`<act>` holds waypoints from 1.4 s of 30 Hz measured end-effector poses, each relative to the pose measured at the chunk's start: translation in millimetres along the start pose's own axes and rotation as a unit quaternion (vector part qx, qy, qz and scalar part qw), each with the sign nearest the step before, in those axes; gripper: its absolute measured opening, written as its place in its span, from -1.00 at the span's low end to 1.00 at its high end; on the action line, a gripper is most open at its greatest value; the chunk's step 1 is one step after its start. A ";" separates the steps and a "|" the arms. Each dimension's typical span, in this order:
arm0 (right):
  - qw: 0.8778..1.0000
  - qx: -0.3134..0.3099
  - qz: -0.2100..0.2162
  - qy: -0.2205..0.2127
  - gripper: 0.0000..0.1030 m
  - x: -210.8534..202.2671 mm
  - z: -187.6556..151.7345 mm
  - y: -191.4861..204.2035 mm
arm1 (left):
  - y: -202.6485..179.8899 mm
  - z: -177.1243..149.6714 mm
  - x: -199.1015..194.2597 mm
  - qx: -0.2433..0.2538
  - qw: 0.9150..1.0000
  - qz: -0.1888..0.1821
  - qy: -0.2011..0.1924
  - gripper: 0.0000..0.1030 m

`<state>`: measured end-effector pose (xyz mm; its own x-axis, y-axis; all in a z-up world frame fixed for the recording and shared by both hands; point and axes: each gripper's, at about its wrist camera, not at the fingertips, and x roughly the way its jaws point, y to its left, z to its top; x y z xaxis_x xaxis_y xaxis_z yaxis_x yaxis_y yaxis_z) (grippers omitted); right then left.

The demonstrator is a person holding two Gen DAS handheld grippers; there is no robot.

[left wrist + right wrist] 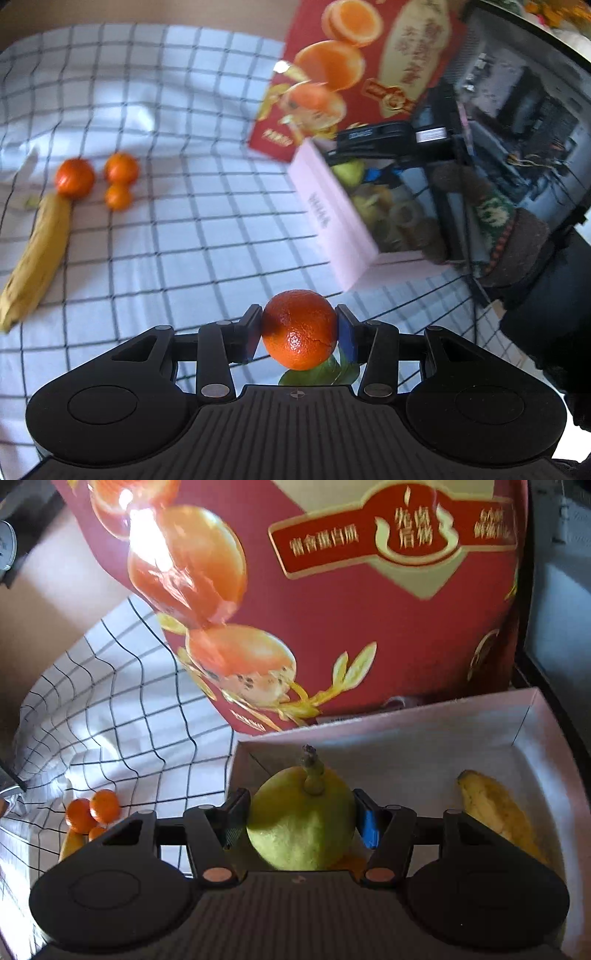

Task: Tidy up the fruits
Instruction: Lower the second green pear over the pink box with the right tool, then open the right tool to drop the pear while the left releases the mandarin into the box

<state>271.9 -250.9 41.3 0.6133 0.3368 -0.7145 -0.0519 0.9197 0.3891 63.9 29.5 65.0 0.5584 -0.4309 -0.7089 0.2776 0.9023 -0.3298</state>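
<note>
Left gripper [300, 330]: clamped on an orange [300, 328], one pad on each side, fruit lifted clear of the cloth; green leaf [321, 371] hangs under it.
Right gripper [301, 818]: closed around a green-yellow pear [301, 827], stem pointing up and away, pads touching both flanks; held over the near-left part of the pink box [546, 716].
Under left gripper: checked cloth [166, 147] (white w/ dark grid, rumpled) covering the counter.
Loose fruit, left view: banana [37, 258] lying along the left edge; 3 small oranges [119, 168] in a tight cluster just past its far end, one touching the banana tip. Well apart from the held orange.
In the way: pink box wall stands betw. left gripper and the box interior, to the right and ahead.
Box contents: right view shows a banana [495, 812] along the right side; a bit of orange peeks under the pear. Left view is blurred, greenish-yellow fruit inside, can't tell which.
Behind box: tall red carton [369, 627] w/ printed oranges and gold lettering, standing upright, touching or just behind the box's far wall.
Right of box, left view: person's sleeve [517, 251] (dark, patterned) reaching w/ the other gripper over the box.
</note>
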 end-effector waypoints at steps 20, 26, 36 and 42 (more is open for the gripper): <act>0.977 -0.151 -0.072 -0.135 0.26 -155.7 -93.8 19.0 | -53.6 97.6 52.3 0.059 0.996 -0.067 -0.018 -0.07; 0.967 -0.181 -0.129 -0.126 0.29 -195.0 -147.6 7.1 | -92.9 155.4 123.3 0.080 0.995 -0.055 0.003 -0.07; 0.965 -0.152 -0.176 -0.119 0.29 -212.9 -180.6 -10.5 | -130.4 166.8 173.1 0.133 0.990 0.029 -0.029 -0.10; 0.965 -0.167 -0.166 -0.115 0.29 -204.7 -188.2 -7.3 | -109.3 148.3 121.1 0.106 0.991 0.017 -0.082 -0.10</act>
<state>-1.6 -288.7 75.3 0.7965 -0.0064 -0.6046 -0.0496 0.9959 -0.0759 217.1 -123.1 107.6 0.6855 -0.4121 -0.6002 0.4051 0.9009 -0.1559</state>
